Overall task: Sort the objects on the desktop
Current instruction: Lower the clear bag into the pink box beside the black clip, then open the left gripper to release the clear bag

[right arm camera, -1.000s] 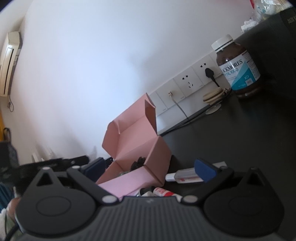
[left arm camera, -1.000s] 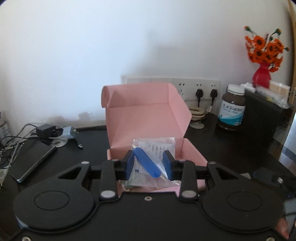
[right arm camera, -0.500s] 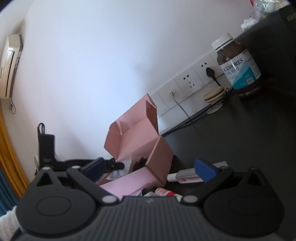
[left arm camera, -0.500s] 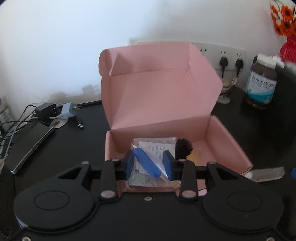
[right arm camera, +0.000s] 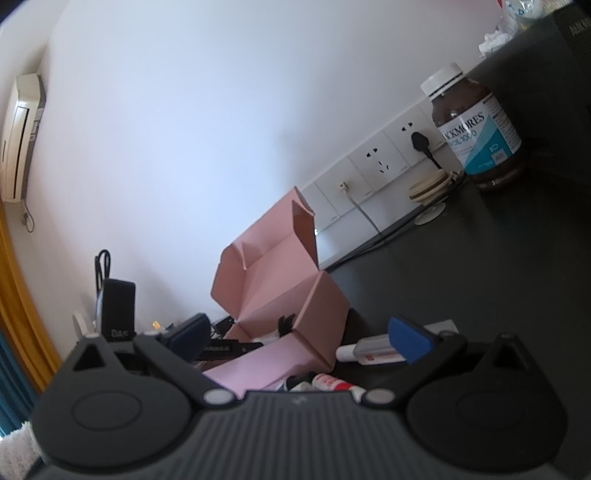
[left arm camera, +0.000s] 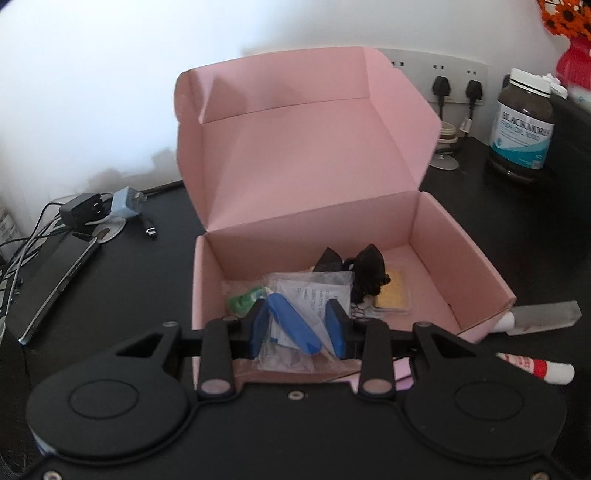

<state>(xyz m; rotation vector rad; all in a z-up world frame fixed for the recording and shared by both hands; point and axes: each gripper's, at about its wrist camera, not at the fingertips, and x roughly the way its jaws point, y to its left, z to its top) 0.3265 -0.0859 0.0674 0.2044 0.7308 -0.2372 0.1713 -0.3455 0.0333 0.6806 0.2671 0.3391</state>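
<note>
This looks like a room in a home, with a dark tabletop [left arm camera: 140,280] against a white wall. At the left of the frame lie a phone [left arm camera: 55,280] and chargers [left arm camera: 99,208]. At the upper right stand a supplement bottle [left arm camera: 522,125], wall sockets [left arm camera: 454,79] and orange flowers [left arm camera: 565,16]. An air conditioner [right arm camera: 20,136] hangs at the upper left.

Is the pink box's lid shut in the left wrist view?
No, the pink box stands open, lid flap raised toward the wall, with items visible inside.
</note>
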